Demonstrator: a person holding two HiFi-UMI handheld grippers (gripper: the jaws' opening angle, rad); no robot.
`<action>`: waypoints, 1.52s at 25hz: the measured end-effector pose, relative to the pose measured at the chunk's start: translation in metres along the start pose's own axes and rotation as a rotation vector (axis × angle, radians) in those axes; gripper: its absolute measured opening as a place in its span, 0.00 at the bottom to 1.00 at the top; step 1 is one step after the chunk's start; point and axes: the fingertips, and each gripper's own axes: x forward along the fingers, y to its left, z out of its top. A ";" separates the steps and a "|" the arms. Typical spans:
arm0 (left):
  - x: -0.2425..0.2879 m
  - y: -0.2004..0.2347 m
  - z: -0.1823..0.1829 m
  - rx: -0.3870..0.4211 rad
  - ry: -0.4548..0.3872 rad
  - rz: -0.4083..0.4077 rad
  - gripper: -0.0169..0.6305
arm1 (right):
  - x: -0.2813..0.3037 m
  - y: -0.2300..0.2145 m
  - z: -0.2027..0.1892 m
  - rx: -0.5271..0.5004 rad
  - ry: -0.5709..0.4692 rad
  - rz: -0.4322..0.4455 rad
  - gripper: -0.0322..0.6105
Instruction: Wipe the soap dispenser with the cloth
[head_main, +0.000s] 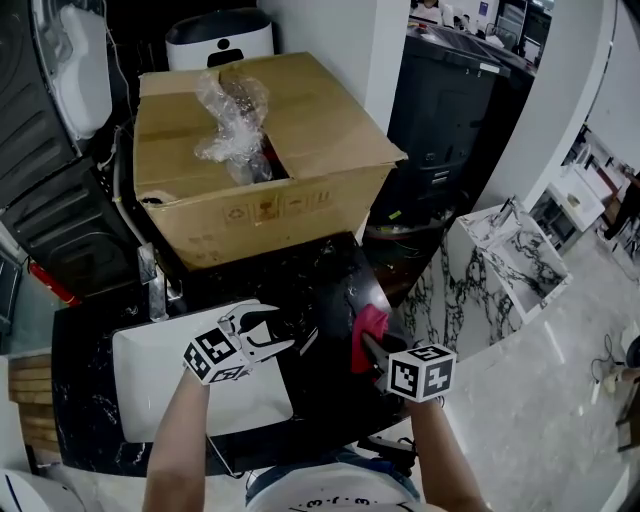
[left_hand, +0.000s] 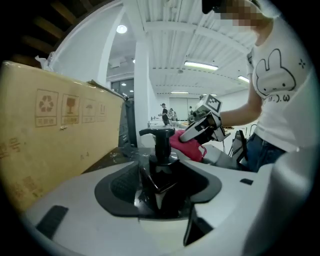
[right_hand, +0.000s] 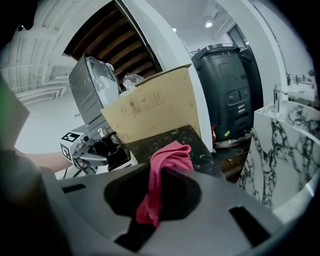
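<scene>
Left gripper (head_main: 268, 336): jaws opening, with the black pump soap dispenser (left_hand: 160, 150) between them, upright on the black marbled counter (head_main: 330, 270).
Right gripper (head_main: 370, 350): clenched on the pink cloth (right_hand: 167, 160), near the dispenser.
Brown cardboard box (head_main: 300, 140): printed recycling, fragile-glass and umbrella symbols (left_hand: 67, 107); the small print is unreadable.

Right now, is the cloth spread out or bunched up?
Bunched up. The pink cloth hangs as a narrow, crumpled wad from the right gripper, whose jaws are shut on it. No part of it lies flat.
</scene>
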 end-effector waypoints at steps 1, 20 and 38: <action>-0.005 0.006 -0.002 -0.008 -0.006 0.039 0.43 | 0.001 0.001 -0.001 0.000 0.001 0.001 0.13; -0.004 0.028 -0.002 -0.399 -0.023 0.829 0.45 | 0.008 0.015 0.002 0.045 -0.017 0.022 0.13; 0.014 -0.025 0.013 -0.221 -0.264 0.310 0.36 | 0.006 0.023 -0.002 0.043 -0.025 0.044 0.13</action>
